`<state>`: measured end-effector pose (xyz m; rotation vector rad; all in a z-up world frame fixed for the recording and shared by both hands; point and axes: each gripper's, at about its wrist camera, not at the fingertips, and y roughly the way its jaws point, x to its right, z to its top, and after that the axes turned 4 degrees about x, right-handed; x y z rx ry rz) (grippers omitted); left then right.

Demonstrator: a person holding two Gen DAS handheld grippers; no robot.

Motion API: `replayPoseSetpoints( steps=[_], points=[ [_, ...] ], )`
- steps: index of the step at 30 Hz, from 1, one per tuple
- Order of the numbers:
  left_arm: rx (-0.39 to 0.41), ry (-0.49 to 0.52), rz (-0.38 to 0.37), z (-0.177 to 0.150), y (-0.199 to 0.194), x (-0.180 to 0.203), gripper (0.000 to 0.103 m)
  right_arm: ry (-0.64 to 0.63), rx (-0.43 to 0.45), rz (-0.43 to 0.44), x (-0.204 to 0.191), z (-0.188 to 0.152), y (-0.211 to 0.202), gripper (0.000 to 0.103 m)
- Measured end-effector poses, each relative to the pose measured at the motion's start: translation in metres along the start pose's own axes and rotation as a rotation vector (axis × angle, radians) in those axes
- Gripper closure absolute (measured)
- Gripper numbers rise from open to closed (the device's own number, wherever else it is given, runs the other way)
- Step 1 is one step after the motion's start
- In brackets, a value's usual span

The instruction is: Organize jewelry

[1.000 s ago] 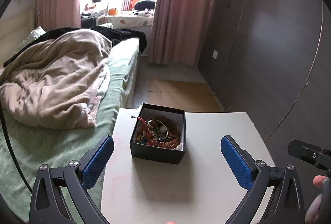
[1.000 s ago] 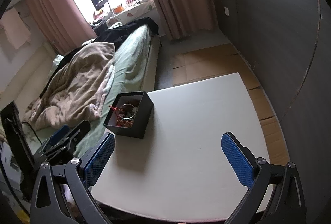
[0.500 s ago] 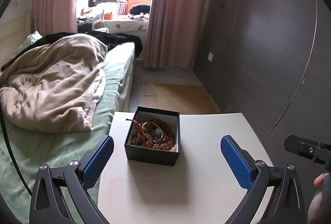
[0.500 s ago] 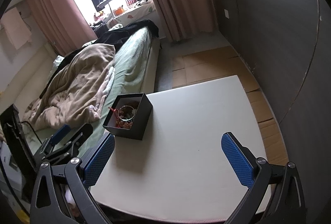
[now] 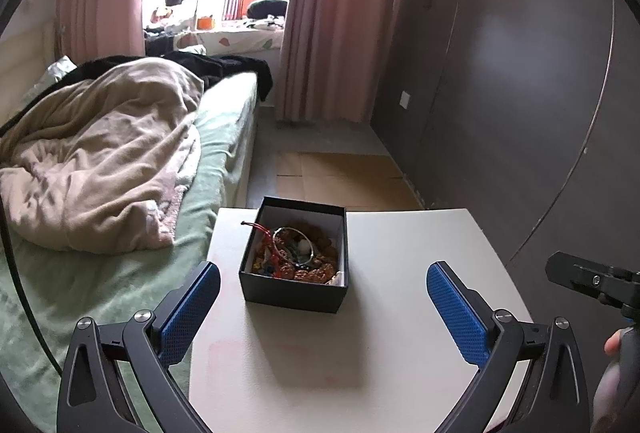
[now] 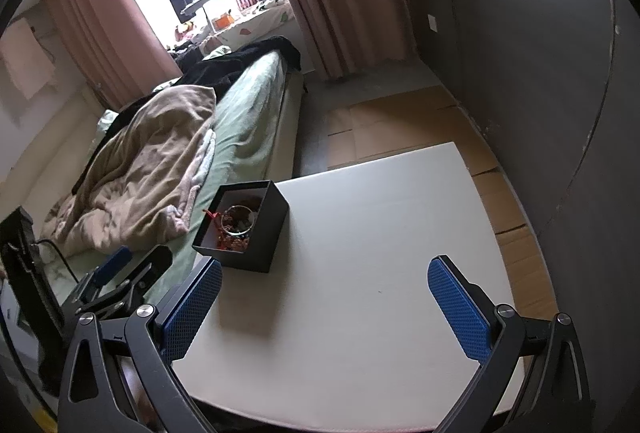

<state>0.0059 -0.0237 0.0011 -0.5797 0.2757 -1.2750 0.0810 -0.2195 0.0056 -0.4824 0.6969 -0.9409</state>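
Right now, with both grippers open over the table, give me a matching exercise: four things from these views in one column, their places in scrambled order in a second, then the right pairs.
Things:
1. open black cardboard box
2. thin silver metal bangle
3. crumpled beige blanket
4. flattened brown cardboard sheets

Places:
A. on the green-sheeted bed
B. on the floor beyond the table
C. on the white table, near its bed-side edge
D. atop the beaded jewelry inside the box

Pairs: 1-C, 2-D, 3-A, 4-B
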Motion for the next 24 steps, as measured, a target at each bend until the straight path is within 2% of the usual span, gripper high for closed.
replayPoseSetpoints(
  steps=[8,24],
  points=[
    [0.022,0.01,0.021,0.0013,-0.0057,-0.0003,0.0,0.01,0.006,-0.011,0.0021,-0.0009,-0.0016,0.0],
    [-0.004,0.033,0.031,0.0012,0.0028,0.0001,0.0,-0.028,-0.01,-0.04,0.0086,-0.0046,-0.0025,0.0]
  ],
)
